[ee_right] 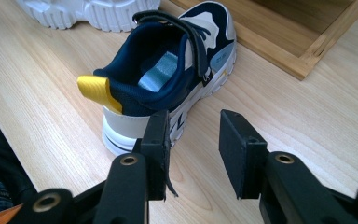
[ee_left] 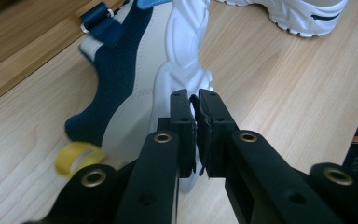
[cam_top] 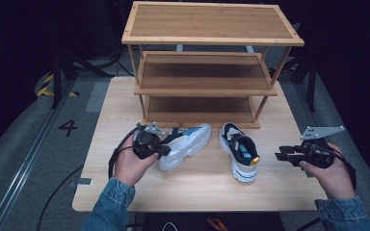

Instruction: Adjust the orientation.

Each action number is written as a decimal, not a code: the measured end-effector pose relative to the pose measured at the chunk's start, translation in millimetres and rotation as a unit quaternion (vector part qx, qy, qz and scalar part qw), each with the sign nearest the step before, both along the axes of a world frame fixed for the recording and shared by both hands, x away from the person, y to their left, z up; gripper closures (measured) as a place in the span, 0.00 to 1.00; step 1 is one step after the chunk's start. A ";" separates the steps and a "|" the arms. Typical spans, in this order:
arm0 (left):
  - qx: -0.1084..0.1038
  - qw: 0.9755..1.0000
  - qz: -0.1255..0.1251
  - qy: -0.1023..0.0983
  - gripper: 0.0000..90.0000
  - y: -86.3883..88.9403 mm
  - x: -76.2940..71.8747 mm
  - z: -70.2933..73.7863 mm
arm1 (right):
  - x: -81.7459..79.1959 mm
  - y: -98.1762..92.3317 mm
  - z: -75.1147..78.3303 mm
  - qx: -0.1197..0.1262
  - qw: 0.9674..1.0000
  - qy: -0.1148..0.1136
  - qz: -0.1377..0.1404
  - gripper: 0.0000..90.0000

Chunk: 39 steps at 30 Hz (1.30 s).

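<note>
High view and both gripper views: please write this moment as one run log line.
left gripper: shut, at tipped shoe | right gripper: open, apart from upright shoe | rack: shelves bare

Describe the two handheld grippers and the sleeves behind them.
Both sleeves are blue denim. The left gripper and right gripper are black, each with two flat, blocky jaws, brass-ringed holes, a grey three-cornered plate on top, and a black cable trailing behind.

In the left gripper view, the near shoe (ee_left: 135,79) runs off the top edge, its heel behind the jaws; the far shoe (ee_left: 303,14) is cut at upper right. In the high view, the rack's (cam_top: 207,62) lowest shelf lies in shadow.
</note>
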<state>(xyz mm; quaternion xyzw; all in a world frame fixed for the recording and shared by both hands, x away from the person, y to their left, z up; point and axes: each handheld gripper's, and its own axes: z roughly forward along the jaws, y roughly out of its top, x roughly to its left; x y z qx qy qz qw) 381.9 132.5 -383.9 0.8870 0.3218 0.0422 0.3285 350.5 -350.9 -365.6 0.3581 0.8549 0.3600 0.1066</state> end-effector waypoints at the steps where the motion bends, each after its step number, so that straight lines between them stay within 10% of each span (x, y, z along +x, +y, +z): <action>1: 0.000 1.000 0.000 0.000 0.97 0.0 0.0 0.0 | 0.0 0.0 0.0 0.000 1.000 0.000 0.000 0.71; 14: 0.017 1.000 -0.002 -0.013 1.00 -9.3 -0.7 -3.0 | -4.8 -3.7 5.7 0.005 1.000 -0.011 -0.004 0.70; 23: 0.014 0.999 -0.042 0.013 1.00 -24.7 -13.8 0.0 | -8.5 -18.9 17.4 0.021 0.999 -0.027 -0.024 0.69; 37: 0.024 0.990 -0.108 0.083 0.95 -52.0 -32.5 -15.3 | -3.4 -14.2 18.4 0.024 0.999 -0.029 -0.014 0.67; 39: 0.051 0.989 -0.109 0.087 0.92 -55.5 -33.9 -22.4 | -2.7 -13.3 17.8 0.026 0.999 -0.027 -0.014 0.67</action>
